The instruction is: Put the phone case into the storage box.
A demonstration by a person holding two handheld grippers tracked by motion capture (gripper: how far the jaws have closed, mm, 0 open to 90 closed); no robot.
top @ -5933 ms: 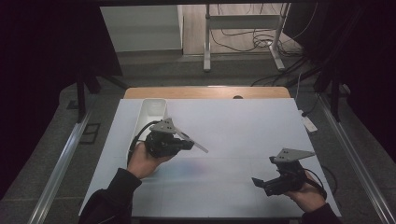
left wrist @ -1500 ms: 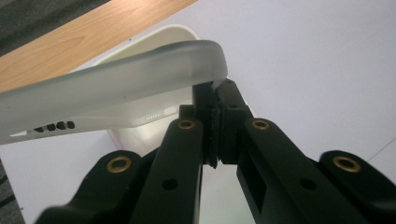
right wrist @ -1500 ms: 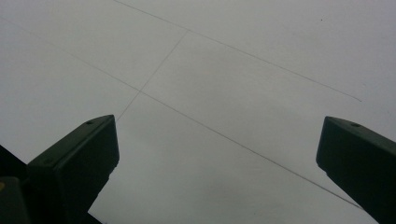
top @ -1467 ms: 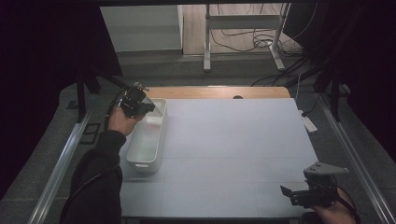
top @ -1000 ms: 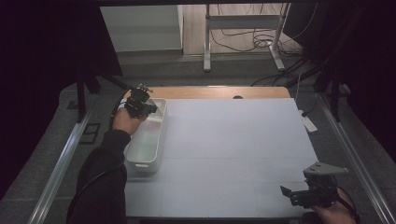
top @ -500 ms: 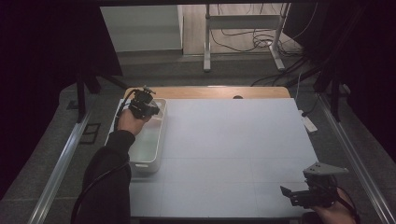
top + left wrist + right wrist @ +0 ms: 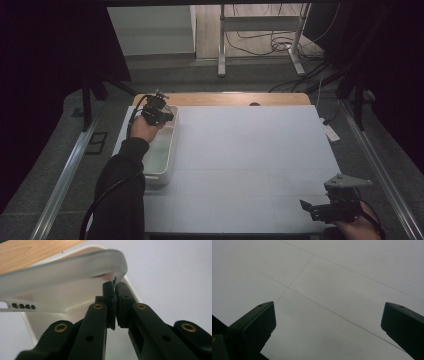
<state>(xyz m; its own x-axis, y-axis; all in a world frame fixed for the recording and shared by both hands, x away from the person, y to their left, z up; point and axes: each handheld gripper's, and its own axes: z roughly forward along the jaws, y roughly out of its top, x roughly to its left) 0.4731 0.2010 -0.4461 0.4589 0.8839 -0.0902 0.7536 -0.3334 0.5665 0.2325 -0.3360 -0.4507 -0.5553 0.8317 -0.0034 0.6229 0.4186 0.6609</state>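
Observation:
A long white plastic tray [image 7: 169, 147] lies along the left side of the white table [image 7: 250, 150]. My left gripper [image 7: 161, 116] hangs over the tray's far end, held by a hand in a dark sleeve. In the left gripper view its black jaws are pressed together [image 7: 115, 286], with the tips right under the rounded corner of the tray's rim [image 7: 62, 270]. I see nothing pinched between them. My right gripper [image 7: 307, 207] rests at the table's front right corner. Its jaws stand wide apart [image 7: 328, 315] over bare table.
A wooden strip [image 7: 225, 98] runs along the table's far edge. A small white object [image 7: 330, 132] lies just off the right edge. Metal rails flank the table on the floor, and desk legs with cables stand behind.
My left hand has drifted right and slightly down over the tray's far end. Several seconds ago it was near the table's middle. The right gripper has kept still for the last second.

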